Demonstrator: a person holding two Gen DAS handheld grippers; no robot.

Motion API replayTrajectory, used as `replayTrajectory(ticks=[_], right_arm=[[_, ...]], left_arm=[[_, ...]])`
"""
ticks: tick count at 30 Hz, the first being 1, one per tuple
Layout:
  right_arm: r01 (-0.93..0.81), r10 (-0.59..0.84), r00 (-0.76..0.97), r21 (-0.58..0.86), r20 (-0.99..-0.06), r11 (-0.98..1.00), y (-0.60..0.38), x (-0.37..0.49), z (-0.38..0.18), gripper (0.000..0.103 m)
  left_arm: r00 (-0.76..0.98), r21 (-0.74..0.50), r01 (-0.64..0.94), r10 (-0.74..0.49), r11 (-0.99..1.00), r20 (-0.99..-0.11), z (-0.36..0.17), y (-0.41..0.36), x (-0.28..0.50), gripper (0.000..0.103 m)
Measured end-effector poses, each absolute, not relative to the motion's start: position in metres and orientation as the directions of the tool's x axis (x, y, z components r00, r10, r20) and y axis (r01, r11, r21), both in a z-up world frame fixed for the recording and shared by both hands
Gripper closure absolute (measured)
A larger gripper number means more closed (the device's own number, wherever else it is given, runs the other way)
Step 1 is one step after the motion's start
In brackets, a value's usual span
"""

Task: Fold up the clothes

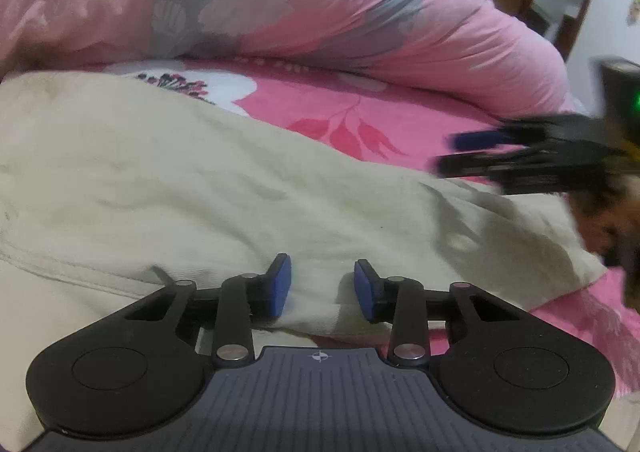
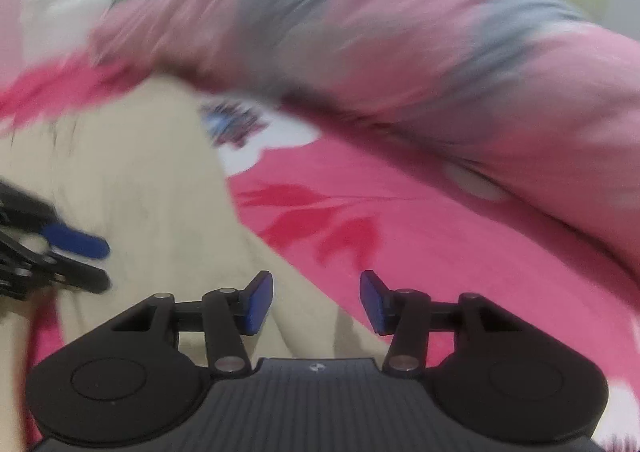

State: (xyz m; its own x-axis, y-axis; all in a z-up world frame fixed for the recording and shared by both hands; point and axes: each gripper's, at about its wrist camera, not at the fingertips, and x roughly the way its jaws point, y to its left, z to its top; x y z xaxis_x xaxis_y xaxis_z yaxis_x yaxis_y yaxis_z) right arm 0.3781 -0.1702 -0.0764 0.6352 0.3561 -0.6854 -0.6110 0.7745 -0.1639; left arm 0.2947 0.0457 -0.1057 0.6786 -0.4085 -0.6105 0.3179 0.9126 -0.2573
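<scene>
Cream garment point(image 1: 168, 187) spread on pink sheet point(image 1: 320, 99), near-left of rumpled quilt point(image 1: 360, 11) — partly folded at best, more folds left — left gripper point(image 1: 322, 288) and right gripper point(image 2: 316, 302) parted, empty.

No text, label or number can be read anywhere.

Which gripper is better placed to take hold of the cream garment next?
Left, probably. The left gripper hangs open right over the cream garment, near its edge; the right gripper, also open, straddles its edge over the pink sheet.
</scene>
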Motion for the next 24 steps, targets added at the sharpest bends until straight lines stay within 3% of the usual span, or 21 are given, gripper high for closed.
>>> replayTrajectory(ticks=[7,12,17,19,24], right_arm=[[-0.690,0.363,0.573,-0.194,-0.735,0.697,-0.157,0.404,-0.088,0.052],[-0.735,0.401,0.478,-0.106,-0.781,0.670,-0.156,0.411,-0.095,0.057],[-0.748,0.394,0.478,-0.129,-0.785,0.651,-0.140,0.401,-0.101,0.082],[-0.732,0.347,0.546,-0.233,-0.762,0.640,-0.129,0.388,-0.102,0.099],[-0.558,0.204,0.783,-0.519,-0.588,0.647,-0.111,0.357,-0.093,0.102]], left_arm=[[0.704,-0.189,0.334,-0.378,0.923,-0.601,-0.106,0.041,0.284,0.066],[0.705,-0.194,0.334,-0.381,0.922,-0.598,-0.107,0.044,0.283,0.066],[0.709,-0.188,0.334,-0.377,0.924,-0.595,-0.108,0.043,0.283,0.066],[0.712,-0.185,0.333,-0.375,0.925,-0.594,-0.108,0.043,0.282,0.066],[0.718,-0.179,0.325,-0.366,0.929,-0.592,-0.108,0.043,0.280,0.066]])
